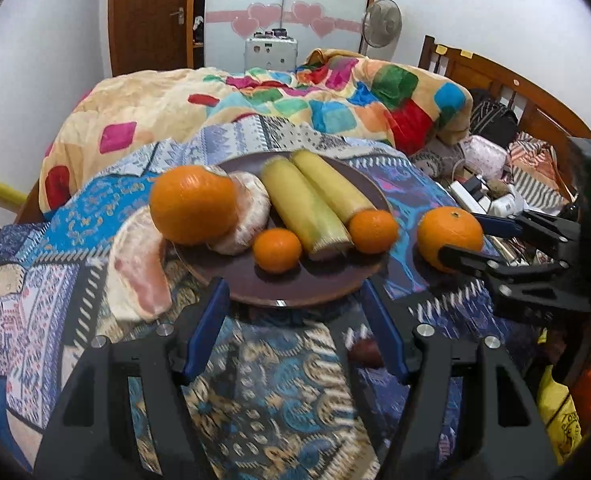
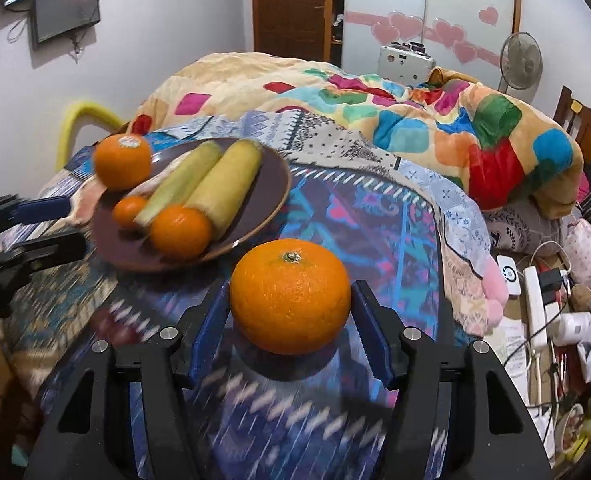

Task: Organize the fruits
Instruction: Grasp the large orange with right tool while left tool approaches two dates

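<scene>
A brown plate [image 1: 255, 280] [image 2: 271, 192] on the patterned cloth holds a big orange [image 1: 193, 204] [image 2: 122, 162], two small oranges [image 1: 277, 250] [image 1: 373, 231], two yellow corn cobs [image 1: 307, 208] [image 2: 215, 184] and a peeled pomelo piece [image 1: 251, 212]. Another pomelo segment [image 1: 139, 268] lies left of the plate. My right gripper [image 2: 291, 312] [image 1: 461, 238] is shut on an orange [image 2: 290, 296] [image 1: 449, 236], held right of the plate. My left gripper [image 1: 295, 312] [image 2: 63, 224] is open and empty at the plate's near rim.
A colourful quilt [image 1: 295, 96] is heaped behind the cloth. Cables, a power strip [image 2: 535, 308] and clutter lie at the right by the wooden headboard [image 1: 515, 88]. A small dark fruit [image 1: 365, 354] lies on the cloth near my left gripper.
</scene>
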